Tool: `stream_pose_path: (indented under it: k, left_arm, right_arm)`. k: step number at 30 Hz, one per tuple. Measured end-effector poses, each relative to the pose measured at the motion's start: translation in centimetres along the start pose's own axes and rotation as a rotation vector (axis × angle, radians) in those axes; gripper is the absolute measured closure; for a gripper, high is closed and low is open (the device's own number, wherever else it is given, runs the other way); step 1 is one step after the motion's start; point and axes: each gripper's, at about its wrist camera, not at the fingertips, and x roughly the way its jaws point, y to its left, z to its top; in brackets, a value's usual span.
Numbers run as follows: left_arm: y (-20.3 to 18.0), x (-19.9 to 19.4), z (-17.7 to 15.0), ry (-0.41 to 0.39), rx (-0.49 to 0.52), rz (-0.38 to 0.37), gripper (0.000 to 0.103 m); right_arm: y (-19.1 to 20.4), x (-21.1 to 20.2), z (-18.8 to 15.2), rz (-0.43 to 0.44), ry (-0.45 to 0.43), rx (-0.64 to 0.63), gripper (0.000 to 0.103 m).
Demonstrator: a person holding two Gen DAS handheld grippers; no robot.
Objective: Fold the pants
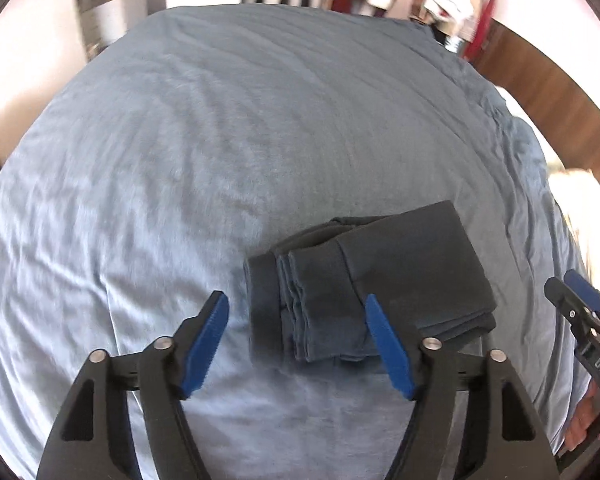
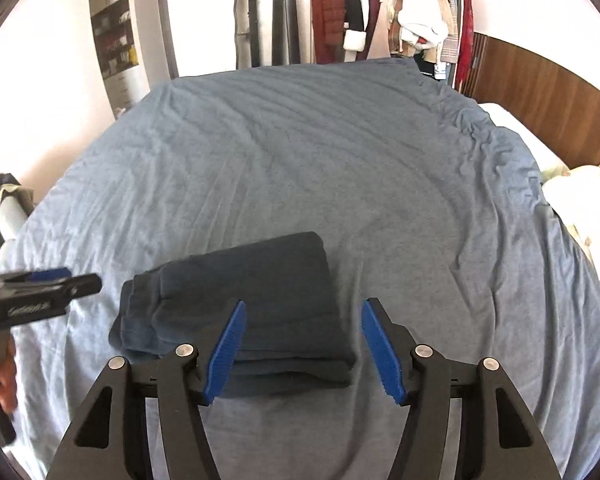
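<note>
**Folded pants on bed, both grippers above and empty**

Nearest in each wrist view, blue-padded fingers are seen spread wide. The left gripper (image 1: 296, 338) is held over the near end of the pants (image 1: 364, 284), nothing pinched; contact with the cloth cannot be told. The right gripper (image 2: 302, 346) is likewise splayed, empty, over the pants' near right edge.

The dark pants (image 2: 240, 312) are seen as a compact layered bundle, lying on the blue bedsheet (image 2: 300, 152), near its front edge.

Beyond the far edge of the bed, a clothes rack (image 2: 396, 12) and a wooden headboard (image 2: 548, 92) are noted, well apart from the bundle.
</note>
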Motion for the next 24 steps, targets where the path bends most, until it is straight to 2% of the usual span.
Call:
stream_pose_path:
  k: [4,11,17,22,24]
  left_arm:
    - [0.6,1.5,-1.1,0.019,-0.069,0.009,0.028]
    - [0.3,4.7,-0.7,0.063,-0.033,-0.005,0.028]
    - [0.8,6.7,0.4,0.075,-0.084,-0.066,0.024]
    - [1.1,9.3,0.5,0.118,-0.118,-0.086,0.023]
    - [1.5,10.2,0.2,0.13,-0.13,-0.088,0.016]
  right_arm:
    - [-1.4,1.4,0.2,0.017,0.031,0.032,0.042]
    - [-3.4,5.7,-0.4,0.017,0.098,0.119,0.042]
    - [-3.9,8.6,0.1,0.005,0.118,0.154,0.042]
    - [-3.6,10.8,0.2,0.061,0.165,0.172,0.042]
    - [-3.4,11.8,0.0,0.077,0.181,0.159,0.042]
